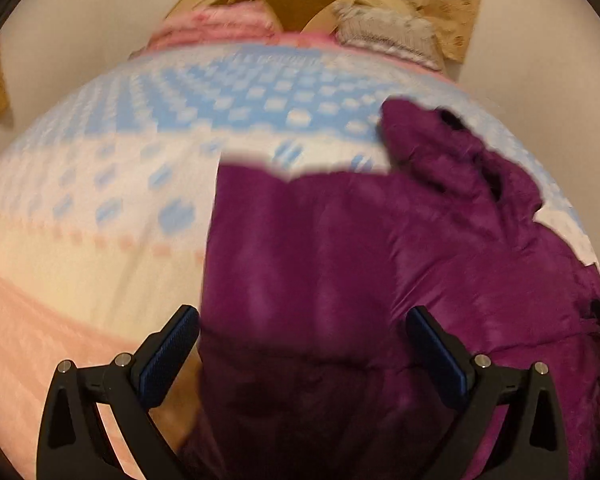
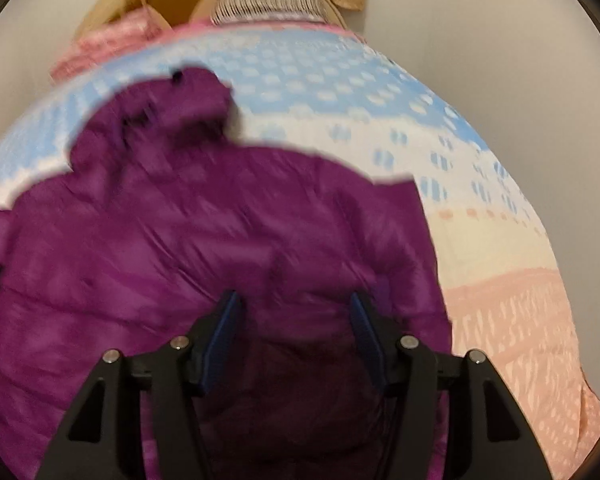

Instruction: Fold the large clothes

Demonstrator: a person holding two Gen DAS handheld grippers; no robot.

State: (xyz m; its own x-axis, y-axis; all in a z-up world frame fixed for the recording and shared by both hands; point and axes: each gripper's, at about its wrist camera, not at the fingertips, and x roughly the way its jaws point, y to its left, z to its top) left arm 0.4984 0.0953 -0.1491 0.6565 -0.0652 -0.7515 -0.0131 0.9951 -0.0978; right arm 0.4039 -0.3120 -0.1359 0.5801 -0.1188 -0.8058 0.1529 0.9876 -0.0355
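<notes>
A purple puffer jacket (image 1: 360,248) lies spread on a bed cover (image 1: 140,140) patterned in blue, white and pink. Its hood end points away, toward the far side. My left gripper (image 1: 304,320) is open wide above the jacket's near left part, with nothing between its blue pads. In the right wrist view the jacket (image 2: 204,232) fills the lower left. My right gripper (image 2: 294,304) is open over the jacket's near middle, holding nothing. Both views are blurred by motion.
At the far end of the bed stands a tan round basket (image 2: 172,0) with a grey knit garment (image 2: 268,0) and a pink cloth (image 1: 216,28) beside it. A beige patterned cloth (image 1: 448,4) hangs there. Pale walls flank the bed.
</notes>
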